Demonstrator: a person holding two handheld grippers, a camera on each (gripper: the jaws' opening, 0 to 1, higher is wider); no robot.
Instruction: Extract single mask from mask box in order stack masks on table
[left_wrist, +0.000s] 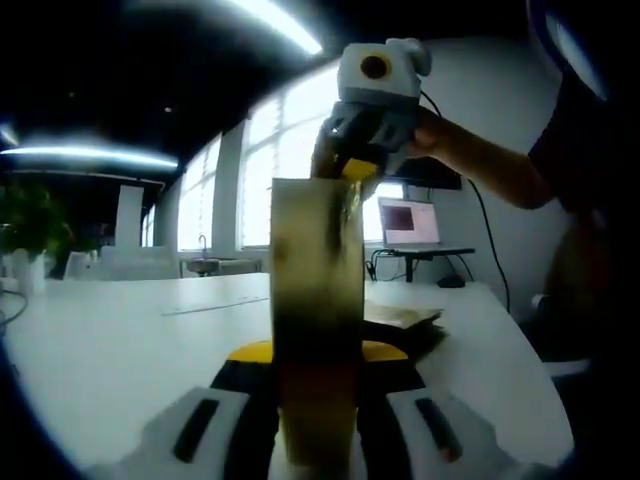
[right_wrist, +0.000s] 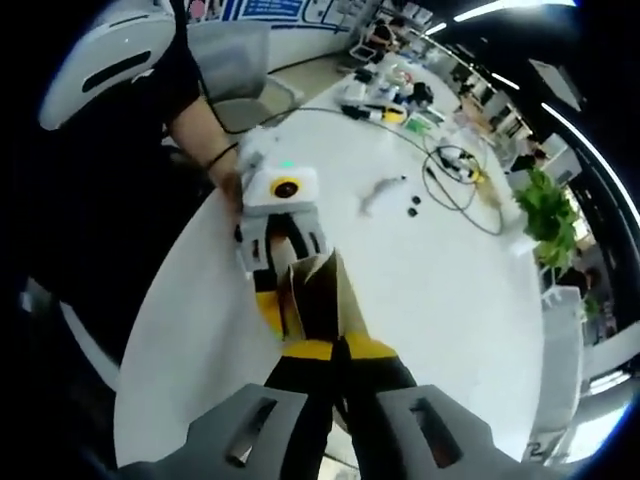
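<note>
Above white table, mask box pinched at opposite ends by both grippers' closed fingers.

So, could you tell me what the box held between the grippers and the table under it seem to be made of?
The mask box looks like thin matte cardboard: tan-brown, with flat panels and sharp folded edges; the left gripper view shows it backlit and dark. The table appears to be smooth white laminate or painted board, with a faint sheen; the exact material is unclear.

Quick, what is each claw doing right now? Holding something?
Left claw: shut on the mask box, gripping its lower end.
Right claw: shut on the mask box's top edge.
</note>
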